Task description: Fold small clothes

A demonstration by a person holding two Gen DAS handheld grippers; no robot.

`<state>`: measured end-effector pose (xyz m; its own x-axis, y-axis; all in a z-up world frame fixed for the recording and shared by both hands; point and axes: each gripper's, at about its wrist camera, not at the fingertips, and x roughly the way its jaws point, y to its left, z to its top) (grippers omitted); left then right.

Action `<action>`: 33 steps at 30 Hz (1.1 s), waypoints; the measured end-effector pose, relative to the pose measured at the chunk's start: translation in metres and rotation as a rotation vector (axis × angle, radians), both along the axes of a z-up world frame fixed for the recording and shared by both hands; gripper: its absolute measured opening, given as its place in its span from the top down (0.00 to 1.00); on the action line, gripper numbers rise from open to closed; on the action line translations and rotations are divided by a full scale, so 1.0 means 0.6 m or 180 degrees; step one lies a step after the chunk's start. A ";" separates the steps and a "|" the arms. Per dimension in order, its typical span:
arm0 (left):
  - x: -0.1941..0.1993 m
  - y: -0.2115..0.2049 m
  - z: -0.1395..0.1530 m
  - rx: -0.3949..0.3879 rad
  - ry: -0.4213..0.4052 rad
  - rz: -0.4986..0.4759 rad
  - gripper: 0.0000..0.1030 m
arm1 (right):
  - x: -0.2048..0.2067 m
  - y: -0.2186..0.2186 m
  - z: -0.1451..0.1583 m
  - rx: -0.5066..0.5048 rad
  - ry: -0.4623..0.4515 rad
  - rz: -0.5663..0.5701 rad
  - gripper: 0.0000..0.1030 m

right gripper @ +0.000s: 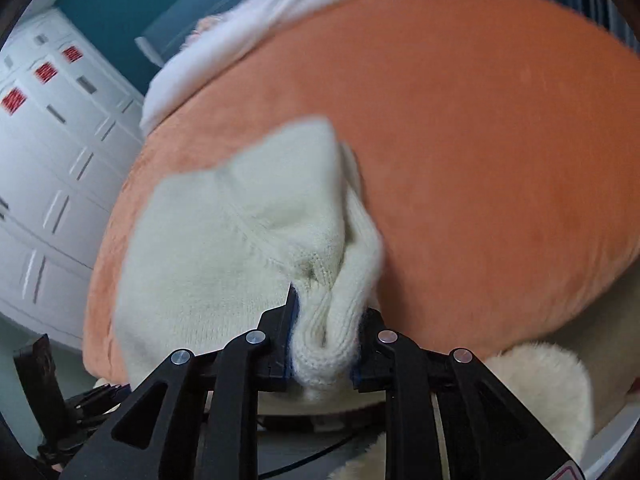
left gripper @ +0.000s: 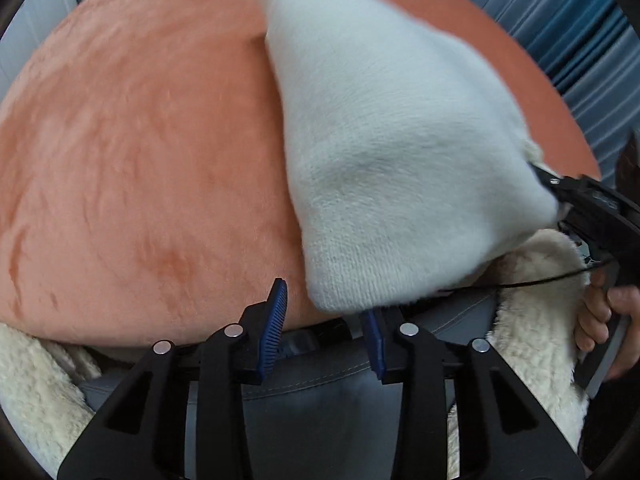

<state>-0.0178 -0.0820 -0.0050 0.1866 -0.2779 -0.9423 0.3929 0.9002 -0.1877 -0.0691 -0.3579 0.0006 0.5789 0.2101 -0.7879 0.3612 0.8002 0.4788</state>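
- Right claw [right gripper: 325, 344]: jaws nearly closed, pads pressing from both sides on a bunched, ribbed edge of the white knitted garment [right gripper: 240, 232]. The fabric is gathered into folds between the pads and bulges out towards the camera.
- Left claw [left gripper: 326, 328]: jaws partly open. The near corner of the white knitted garment [left gripper: 400, 152] hangs over the tip of the right-hand blue pad [left gripper: 374, 344]; the left-hand pad stands clear of the fabric. Whether the pads pinch the corner cannot be told from this view.
- Garment position: it lies on the orange plush cushion [left gripper: 140, 160], towards the cushion's right side in the left wrist view, and stretches from the near edge towards the far edge. Its near right corner is drawn towards the right claw [left gripper: 560, 188], visible at the right margin of that view.
- Person: a hand [left gripper: 608, 320] grips the handle of the right claw at the right margin of the left wrist view.
- Surroundings: cream fleece [left gripper: 532, 320] lies just beside the cushion's near edge; white drawers [right gripper: 52, 152] stand at the far left in the right wrist view.
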 end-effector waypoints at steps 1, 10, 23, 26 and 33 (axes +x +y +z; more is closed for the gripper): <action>-0.002 -0.003 -0.003 0.0047 -0.0014 0.0007 0.67 | -0.008 -0.007 -0.006 0.0119 -0.0068 -0.0044 0.83; -0.028 0.037 0.061 -0.0034 -0.0122 0.0009 0.62 | -0.021 0.022 0.052 -0.0316 -0.0087 0.0156 0.73; 0.075 0.013 0.149 -0.0237 -0.0568 0.0364 0.49 | -0.003 0.126 0.166 -0.0671 -0.0717 0.0839 0.74; 0.088 -0.024 0.100 0.0127 -0.0533 0.0232 0.46 | 0.025 0.161 0.045 -0.0572 0.0055 0.1073 0.79; 0.107 -0.010 0.080 0.0109 -0.0510 0.0308 0.35 | 0.000 0.135 0.067 -0.0490 0.0033 0.0792 0.81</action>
<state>0.0466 -0.0881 0.0431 0.3592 -0.2195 -0.9071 0.3264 0.9401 -0.0982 -0.0693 -0.2772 0.0407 0.5164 0.2221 -0.8271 0.1492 0.9277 0.3423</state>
